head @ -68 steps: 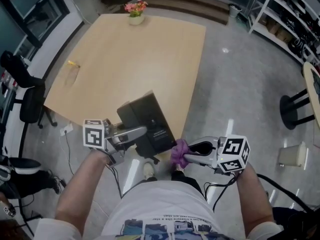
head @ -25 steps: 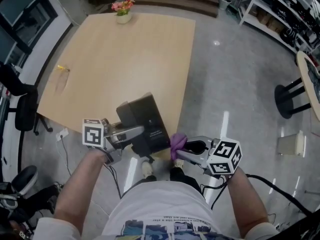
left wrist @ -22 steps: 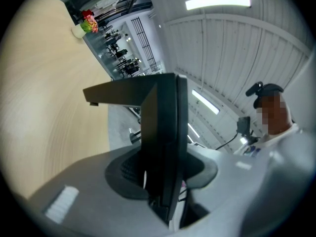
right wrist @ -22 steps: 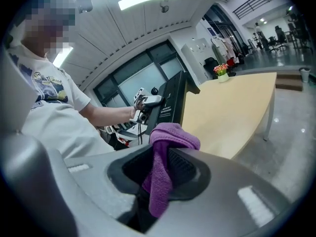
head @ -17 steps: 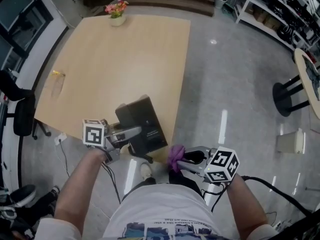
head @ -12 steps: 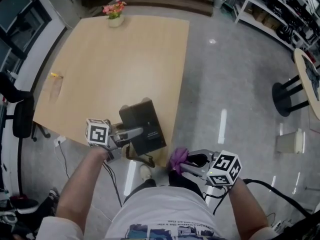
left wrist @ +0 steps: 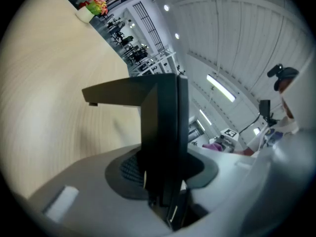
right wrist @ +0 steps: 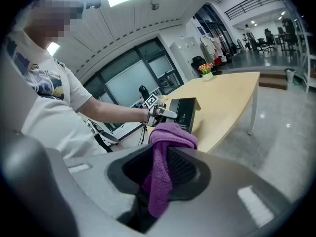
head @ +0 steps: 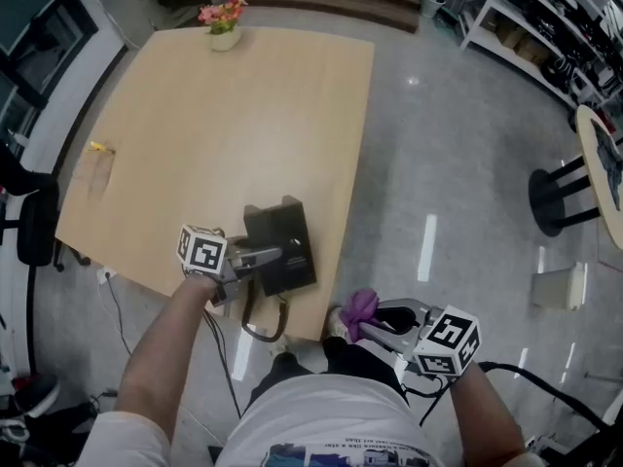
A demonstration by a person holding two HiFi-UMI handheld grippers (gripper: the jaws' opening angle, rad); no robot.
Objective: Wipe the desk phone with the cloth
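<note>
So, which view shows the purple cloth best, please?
The right gripper view: the purple cloth fills its centre, pinched in the right claw. The head view shows a small bunch; the left gripper view, a speck.

Matt black plastic phone (head: pixel 277 230) at the near edge of a pale, smooth wood-grain table (head: pixel 214 115). Fuzzy purple cloth (head: pixel 358 307) to its right. Glossy grey floor (head: pixel 458 163) on the right reflects lights.
</note>
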